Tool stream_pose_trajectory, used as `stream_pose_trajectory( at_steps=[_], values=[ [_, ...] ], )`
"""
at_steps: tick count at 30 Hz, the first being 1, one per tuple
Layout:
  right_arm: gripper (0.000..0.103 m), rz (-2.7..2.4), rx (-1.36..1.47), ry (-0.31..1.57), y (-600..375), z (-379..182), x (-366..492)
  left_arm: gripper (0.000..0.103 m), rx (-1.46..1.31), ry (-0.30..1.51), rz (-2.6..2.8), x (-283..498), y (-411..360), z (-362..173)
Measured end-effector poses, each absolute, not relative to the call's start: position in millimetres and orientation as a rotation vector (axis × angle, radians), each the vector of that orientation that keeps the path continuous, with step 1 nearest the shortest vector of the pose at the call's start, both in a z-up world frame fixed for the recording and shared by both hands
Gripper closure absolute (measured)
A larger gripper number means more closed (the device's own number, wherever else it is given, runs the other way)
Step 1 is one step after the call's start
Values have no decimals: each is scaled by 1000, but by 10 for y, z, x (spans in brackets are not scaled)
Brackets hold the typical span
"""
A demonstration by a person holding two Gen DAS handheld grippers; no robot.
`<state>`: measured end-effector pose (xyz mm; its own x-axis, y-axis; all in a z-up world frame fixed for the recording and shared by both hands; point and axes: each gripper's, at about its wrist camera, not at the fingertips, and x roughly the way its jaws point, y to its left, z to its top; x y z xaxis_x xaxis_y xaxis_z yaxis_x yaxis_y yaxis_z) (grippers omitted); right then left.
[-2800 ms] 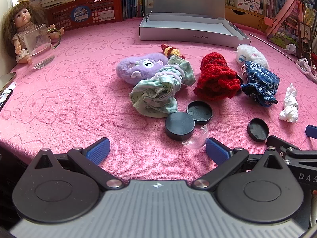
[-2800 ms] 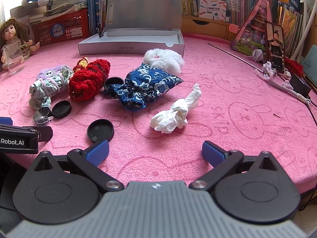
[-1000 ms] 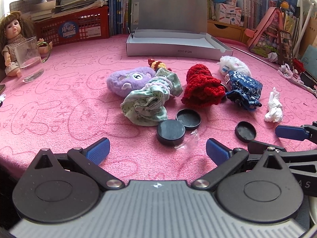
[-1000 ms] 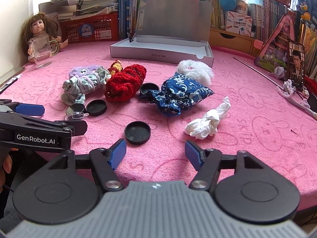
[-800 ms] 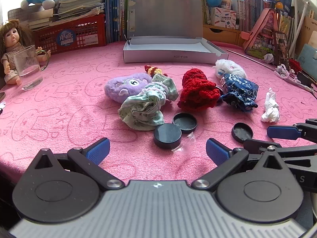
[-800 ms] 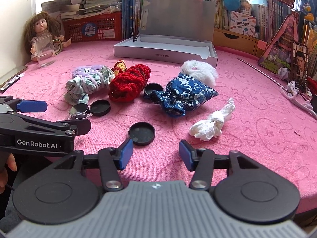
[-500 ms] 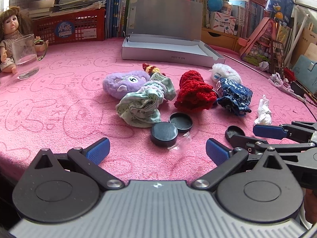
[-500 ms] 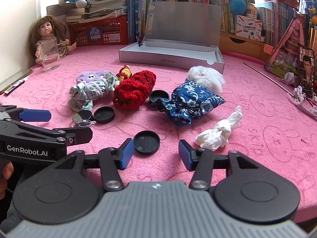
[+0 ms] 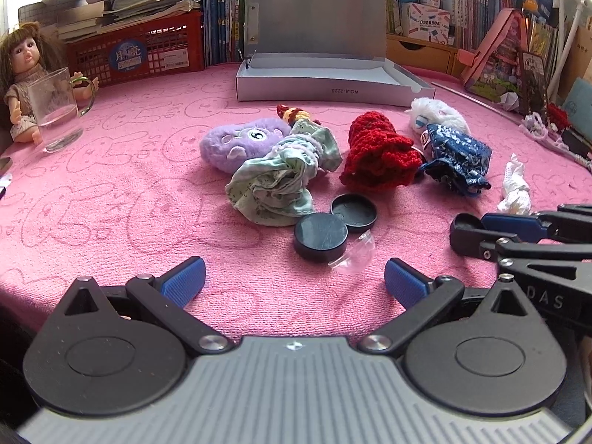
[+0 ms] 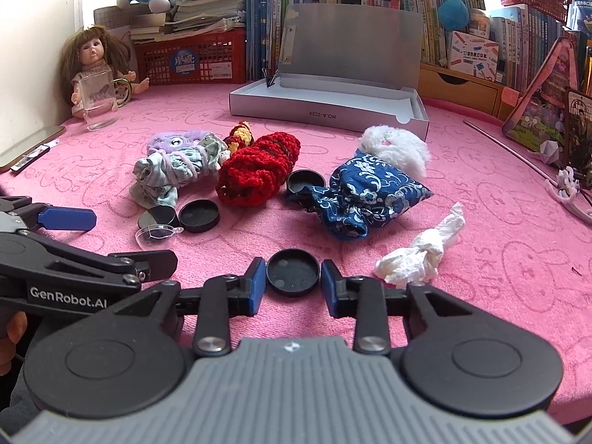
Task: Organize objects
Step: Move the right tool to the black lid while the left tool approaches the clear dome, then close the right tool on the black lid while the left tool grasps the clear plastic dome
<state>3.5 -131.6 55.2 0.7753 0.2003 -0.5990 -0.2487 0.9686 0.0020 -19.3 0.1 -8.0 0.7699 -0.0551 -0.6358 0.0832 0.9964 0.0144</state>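
Note:
My right gripper (image 10: 293,284) stands with its blue pads on either side of a black round lid (image 10: 293,273) on the pink cloth, a small gap on each side. My left gripper (image 9: 294,283) is open and empty, just short of a black puck (image 9: 321,235), a second black lid (image 9: 354,211) and a clear plastic dome (image 9: 357,253). Beyond lie a purple plush (image 9: 242,140), a green cloth bundle (image 9: 281,174), a red knit piece (image 9: 377,153), a blue patterned pouch (image 9: 458,157), a white plush (image 10: 394,146) and crumpled tissue (image 10: 421,251).
An open grey box (image 10: 329,105) stands at the back of the pink table (image 9: 111,192). A glass mug (image 9: 55,109) and a doll (image 9: 20,74) are at the far left. A red basket (image 9: 140,53), books and a cord (image 10: 568,188) line the back and right.
My right gripper has moved forward to the black lid and narrowed its jaws around it. My left gripper stays open in about the same place.

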Motion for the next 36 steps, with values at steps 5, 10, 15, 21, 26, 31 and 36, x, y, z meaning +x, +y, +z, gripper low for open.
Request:
stream_pose_trajectory(
  at_steps=[5, 10, 15, 21, 26, 31, 36],
  values=[
    [66, 222, -66, 636, -1361, 564, 24, 0, 18, 705, -60, -152, 5, -60],
    [66, 213, -67, 627, -1381, 572, -3, 14, -4, 664, -80, -222, -18, 14],
    [66, 208, -67, 618, -1387, 588, -15, 36, 25, 632, -145, -312, -137, 109],
    [66, 195, -56, 617, -1424, 589, -22, 49, -48, 683, -228, -332, -144, 74],
    [66, 183, -41, 621, -1457, 578, -21, 50, -94, 672, -318, -351, -171, 77],
    [65, 176, -33, 624, -1473, 571, -25, 50, -47, 672, -271, -311, -233, 27],
    [65, 177, -33, 624, -1475, 567, -30, 50, 8, 659, -257, -292, -281, 2]
  ],
)
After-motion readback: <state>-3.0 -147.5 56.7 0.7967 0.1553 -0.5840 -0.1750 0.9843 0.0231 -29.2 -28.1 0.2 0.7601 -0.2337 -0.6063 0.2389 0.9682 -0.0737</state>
